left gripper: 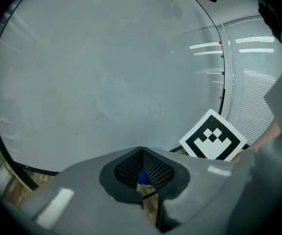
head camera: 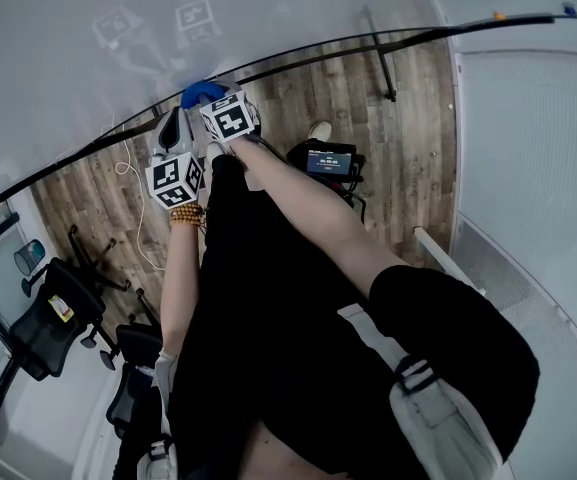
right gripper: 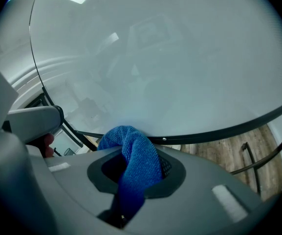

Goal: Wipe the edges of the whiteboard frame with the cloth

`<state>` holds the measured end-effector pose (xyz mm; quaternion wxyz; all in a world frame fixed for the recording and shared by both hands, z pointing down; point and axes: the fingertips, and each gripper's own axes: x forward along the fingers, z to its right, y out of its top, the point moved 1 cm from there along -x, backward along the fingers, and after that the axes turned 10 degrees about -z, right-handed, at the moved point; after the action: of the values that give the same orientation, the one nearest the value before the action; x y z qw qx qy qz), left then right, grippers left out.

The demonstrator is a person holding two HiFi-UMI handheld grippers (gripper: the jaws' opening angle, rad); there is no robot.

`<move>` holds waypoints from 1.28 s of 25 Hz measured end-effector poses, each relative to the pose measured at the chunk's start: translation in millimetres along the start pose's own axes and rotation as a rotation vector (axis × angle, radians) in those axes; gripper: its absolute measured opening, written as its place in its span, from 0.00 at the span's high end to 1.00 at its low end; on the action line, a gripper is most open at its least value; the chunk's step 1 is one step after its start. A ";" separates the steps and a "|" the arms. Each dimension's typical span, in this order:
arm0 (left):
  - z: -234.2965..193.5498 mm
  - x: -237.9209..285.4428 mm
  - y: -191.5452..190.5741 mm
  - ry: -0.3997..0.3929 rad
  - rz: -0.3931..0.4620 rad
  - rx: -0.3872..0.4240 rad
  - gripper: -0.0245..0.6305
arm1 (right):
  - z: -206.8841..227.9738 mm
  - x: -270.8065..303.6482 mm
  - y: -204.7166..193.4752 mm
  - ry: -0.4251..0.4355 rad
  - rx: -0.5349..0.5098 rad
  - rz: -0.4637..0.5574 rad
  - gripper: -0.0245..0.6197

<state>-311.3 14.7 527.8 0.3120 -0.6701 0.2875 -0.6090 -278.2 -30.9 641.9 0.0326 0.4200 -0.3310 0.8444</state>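
Cloth (right gripper: 131,151) between right tongs (right gripper: 137,169): solid blue, fine looped weave. Right tongs and left tongs (left gripper: 141,174): grey bodies, black mesh-patterned pads. 2 marker cubes (head camera: 175,179) on tongs: white with black square patterns. Whiteboard (right gripper: 180,58) ahead of tongs: pale grey-white, with thin black frame (right gripper: 205,134). Floor (head camera: 348,88) beyond tongs: brown wood-grain planks.

The person wears a black short-sleeved top (head camera: 438,328), an amber bead bracelet (head camera: 186,214) at 10 o'clock, and pale grey shoulder straps (head camera: 373,336) with a black buckle (head camera: 415,375) at 5 o'clock.
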 end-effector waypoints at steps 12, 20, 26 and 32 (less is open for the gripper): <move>39.4 19.9 2.3 -0.010 -0.011 0.029 0.81 | 43.6 -16.3 -3.3 -0.008 -0.015 0.010 0.82; 70.0 47.0 3.3 -0.021 -0.020 0.043 0.81 | 81.6 -17.0 -6.6 -0.004 -0.014 0.008 0.82; 78.9 40.8 8.3 -0.029 -0.009 0.048 0.81 | 83.4 -27.7 -3.1 -0.011 -0.022 0.020 0.82; 86.8 31.2 18.4 -0.031 0.000 0.054 0.81 | 81.4 -41.2 0.7 -0.012 -0.028 0.023 0.82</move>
<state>-222.1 -15.1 528.1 0.3344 -0.6707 0.2659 -0.6063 -195.9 -70.0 646.3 0.0265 0.4209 -0.3479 0.8373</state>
